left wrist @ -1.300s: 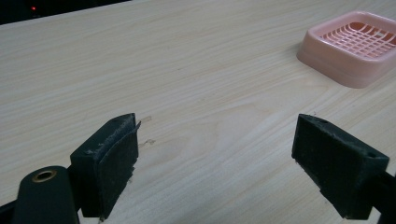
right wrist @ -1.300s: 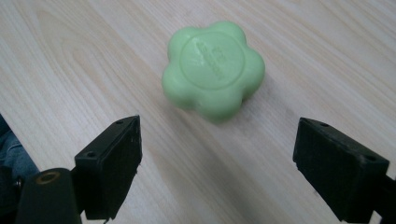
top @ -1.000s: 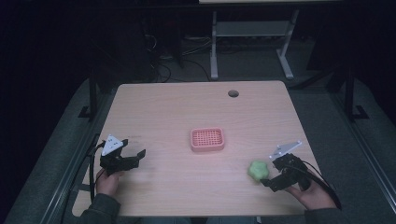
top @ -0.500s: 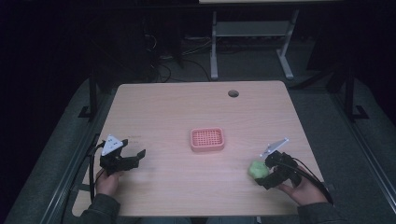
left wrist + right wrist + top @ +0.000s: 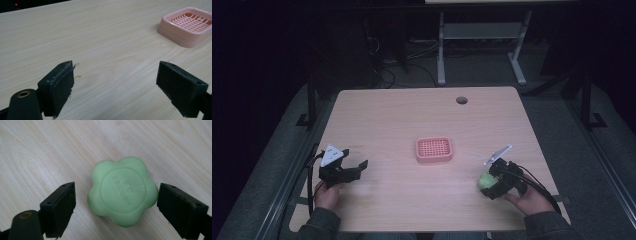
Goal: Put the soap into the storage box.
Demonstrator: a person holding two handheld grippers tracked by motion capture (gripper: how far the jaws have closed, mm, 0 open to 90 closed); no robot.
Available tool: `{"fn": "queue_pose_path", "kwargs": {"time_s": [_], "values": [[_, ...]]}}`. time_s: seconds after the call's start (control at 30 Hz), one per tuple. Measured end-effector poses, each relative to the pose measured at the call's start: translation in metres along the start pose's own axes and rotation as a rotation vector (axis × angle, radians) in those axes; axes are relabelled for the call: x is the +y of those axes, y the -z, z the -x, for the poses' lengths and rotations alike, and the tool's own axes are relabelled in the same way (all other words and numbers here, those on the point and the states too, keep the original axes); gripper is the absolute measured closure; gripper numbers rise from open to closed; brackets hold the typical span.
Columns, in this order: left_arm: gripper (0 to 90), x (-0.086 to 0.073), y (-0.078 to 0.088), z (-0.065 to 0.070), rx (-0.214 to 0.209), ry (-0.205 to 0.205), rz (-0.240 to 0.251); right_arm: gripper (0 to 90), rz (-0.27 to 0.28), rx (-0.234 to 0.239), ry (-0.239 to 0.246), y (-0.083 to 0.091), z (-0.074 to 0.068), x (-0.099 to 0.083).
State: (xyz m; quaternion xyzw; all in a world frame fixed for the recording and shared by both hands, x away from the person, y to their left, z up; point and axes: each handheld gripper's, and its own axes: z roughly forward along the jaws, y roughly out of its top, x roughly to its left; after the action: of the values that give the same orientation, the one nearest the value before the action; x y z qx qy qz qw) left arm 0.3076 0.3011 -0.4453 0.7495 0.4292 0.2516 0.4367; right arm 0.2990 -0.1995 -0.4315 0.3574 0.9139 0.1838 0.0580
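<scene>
Soap [image 5: 122, 191], green and flower-shaped, lies flat near the table's [image 5: 402, 115] right front corner, between my right gripper's [image 5: 116, 202] spread jaws; left gripper [image 5: 113, 87] gapes idle.

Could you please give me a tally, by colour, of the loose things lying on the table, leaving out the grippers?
Green: 1, the flower-shaped soap between the open jaws of the right gripper.
Pink: 1, the slotted soap dish at the table's middle.
Total: 2.
</scene>
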Motion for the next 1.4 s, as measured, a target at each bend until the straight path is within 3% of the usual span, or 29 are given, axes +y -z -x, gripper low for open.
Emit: {"fn": "queue_pose_path", "kwargs": {"time_s": [0.3,0.6,0.93,1.4], "values": [[14.1,0.000,0.000,0.000,-0.004,-0.002,0.001,19.0,-0.058,-0.011,-0.022,-0.011,0.003,0.004],[14.0,0.000,0.000,0.000,-0.005,0.000,0.001,20.3,-0.082,-0.025,-0.027,-0.016,0.000,0.007],[14.0,0.000,0.000,0.000,-0.003,0.002,0.005,23.8,-0.087,-0.040,-0.038,-0.018,0.000,0.008],[14.0,0.000,0.000,0.001,-0.006,-0.007,0.003,24.7,-0.080,-0.013,-0.066,-0.020,0.004,0.007]]}}
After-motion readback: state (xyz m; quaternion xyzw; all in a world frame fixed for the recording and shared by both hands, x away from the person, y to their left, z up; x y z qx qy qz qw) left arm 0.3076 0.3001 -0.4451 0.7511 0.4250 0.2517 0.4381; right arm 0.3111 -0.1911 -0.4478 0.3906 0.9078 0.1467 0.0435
